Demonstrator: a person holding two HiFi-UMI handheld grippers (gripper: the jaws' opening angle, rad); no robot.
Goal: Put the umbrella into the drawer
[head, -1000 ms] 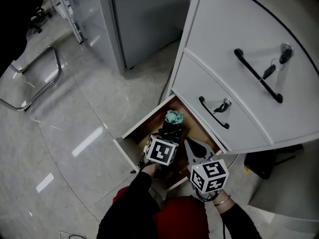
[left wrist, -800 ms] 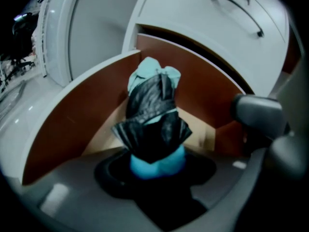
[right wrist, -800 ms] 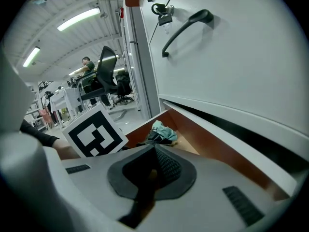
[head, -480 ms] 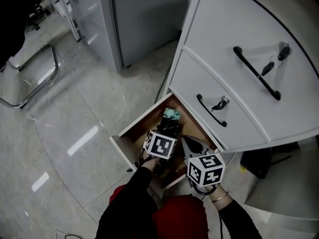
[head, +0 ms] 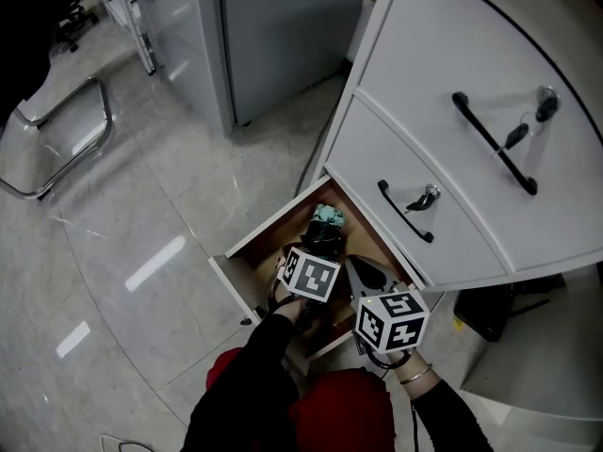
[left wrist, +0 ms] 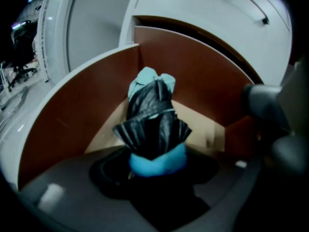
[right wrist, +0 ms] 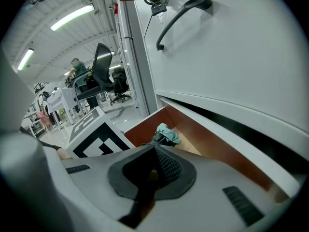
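Observation:
The folded black umbrella (head: pixel 326 231), with a pale teal end, lies inside the open bottom drawer (head: pixel 267 231) of a white cabinet. My left gripper (head: pixel 317 251) points down into the drawer. Its jaws are opening, and the umbrella's (left wrist: pixel 152 117) blue-banded end is still between them. In the left gripper view the brown drawer walls (left wrist: pixel 72 115) surround the umbrella. My right gripper (head: pixel 354 267) hovers just right of the left one above the drawer, shut and holding nothing. The right gripper view shows the umbrella (right wrist: pixel 165 134) beyond the closed right gripper (right wrist: pixel 154 170).
Above the open drawer the white cabinet has two shut drawers with black handles (head: pixel 405 212) and keys (head: pixel 540 104). A grey cabinet (head: pixel 273 36) stands behind on the glossy floor. A chrome chair base (head: pixel 57 149) lies far left. A dark object (head: pixel 490 311) sits at the right.
Both grippers stay over the open drawer and the umbrella lies in the same spot. Only the head view has shifted slightly.

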